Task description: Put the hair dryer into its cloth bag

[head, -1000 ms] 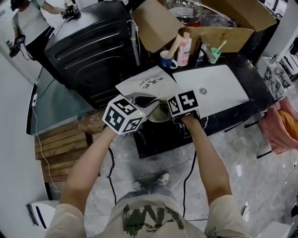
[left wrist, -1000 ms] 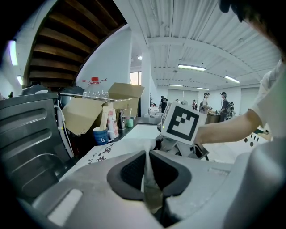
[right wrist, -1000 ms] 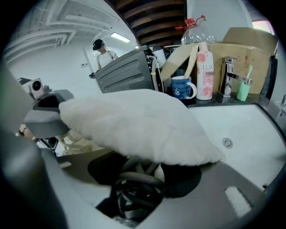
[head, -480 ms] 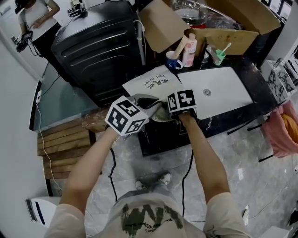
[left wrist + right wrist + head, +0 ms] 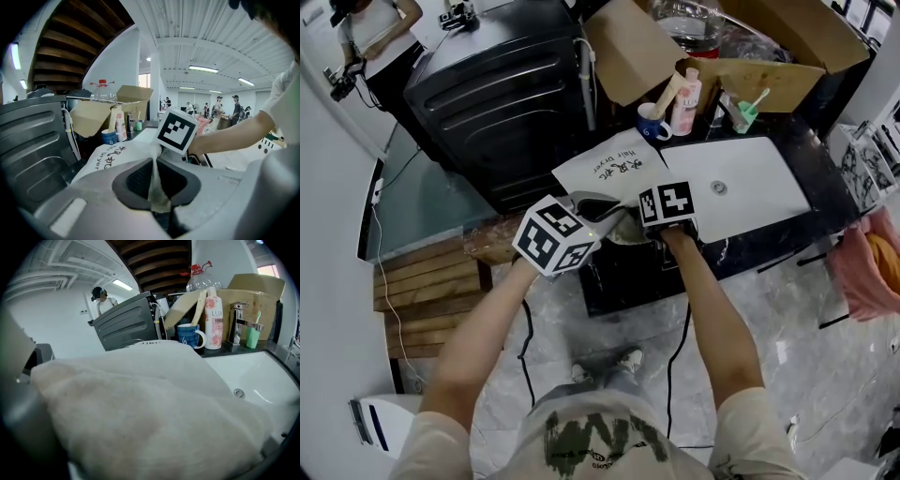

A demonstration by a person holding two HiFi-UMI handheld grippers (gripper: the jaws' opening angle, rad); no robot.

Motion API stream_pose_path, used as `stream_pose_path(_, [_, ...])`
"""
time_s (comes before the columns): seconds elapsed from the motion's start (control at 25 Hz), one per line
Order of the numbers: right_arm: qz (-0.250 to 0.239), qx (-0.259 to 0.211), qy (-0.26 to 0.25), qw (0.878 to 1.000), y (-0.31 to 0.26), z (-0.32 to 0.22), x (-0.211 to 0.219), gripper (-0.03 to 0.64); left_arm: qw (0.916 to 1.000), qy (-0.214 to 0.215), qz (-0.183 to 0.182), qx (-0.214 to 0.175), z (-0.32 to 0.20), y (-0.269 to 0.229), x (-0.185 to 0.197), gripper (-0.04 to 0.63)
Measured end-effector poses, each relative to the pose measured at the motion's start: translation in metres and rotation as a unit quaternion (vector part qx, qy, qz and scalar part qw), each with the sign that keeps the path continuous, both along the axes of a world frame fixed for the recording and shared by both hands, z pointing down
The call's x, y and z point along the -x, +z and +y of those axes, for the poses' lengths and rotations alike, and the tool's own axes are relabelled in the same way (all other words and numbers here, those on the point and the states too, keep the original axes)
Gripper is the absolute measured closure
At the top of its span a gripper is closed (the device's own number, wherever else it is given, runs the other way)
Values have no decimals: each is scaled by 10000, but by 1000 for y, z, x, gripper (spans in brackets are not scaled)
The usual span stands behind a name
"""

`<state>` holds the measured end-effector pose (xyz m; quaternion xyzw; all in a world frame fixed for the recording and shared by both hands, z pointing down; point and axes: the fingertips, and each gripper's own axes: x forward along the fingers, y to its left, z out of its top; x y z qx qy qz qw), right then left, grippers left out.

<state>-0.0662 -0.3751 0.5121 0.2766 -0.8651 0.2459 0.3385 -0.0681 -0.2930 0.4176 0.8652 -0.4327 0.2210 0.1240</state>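
The white cloth bag (image 5: 607, 169), printed "Hair Dryer", lies on the black counter left of the sink, its mouth end pulled toward me. My left gripper (image 5: 598, 208) is shut on a thin fold of the bag's edge (image 5: 154, 183), with the printed panel (image 5: 110, 157) beyond it. My right gripper (image 5: 636, 225) stands wide around a thick bulge of the bag (image 5: 154, 404), and the cloth fills the space between its jaws. The hair dryer itself is hidden; only the bulge under the cloth shows.
The white sink (image 5: 750, 183) with its faucet (image 5: 239, 324) is just right of the bag. Behind stand a blue mug (image 5: 653, 122), a pink bottle (image 5: 686, 94), a green cup (image 5: 741, 112) and a cardboard box (image 5: 628, 47). A black appliance (image 5: 497, 84) is at the left.
Both grippers keep their hold and their place on the bag. Only the head camera has shifted slightly.
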Motion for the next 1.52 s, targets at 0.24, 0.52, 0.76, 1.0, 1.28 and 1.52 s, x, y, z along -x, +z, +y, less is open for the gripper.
stream_pose_path(0.24, [84,-96,-124,9998,3,-3,-1,362,10000,26,40,23,-3,2,-1,568])
stream_pose_path(0.52, [-63,-90,-404,9991,4,5,4,328,10000,33,64,58,-5,4,-2,568])
stream_pose_path(0.76, [-158,-167,-308,9993,-1,7,1,250,9999,62,74,65,-5,5,-3,568])
stream_pose_path(1.0, [-262,-290,-227,9990,-11,9,-9,250,10000,39,64,57,-5,7,-4,568])
stream_pose_path(1.28, [-342,-488,1,9982,-26,13,-33,275,9999,18,88,67,-5,14,-8,565])
stream_pose_path(1.52, [-390,-658,275,9967,-40,21,-58,342,9999,-1,139,73,-5,19,-12,561])
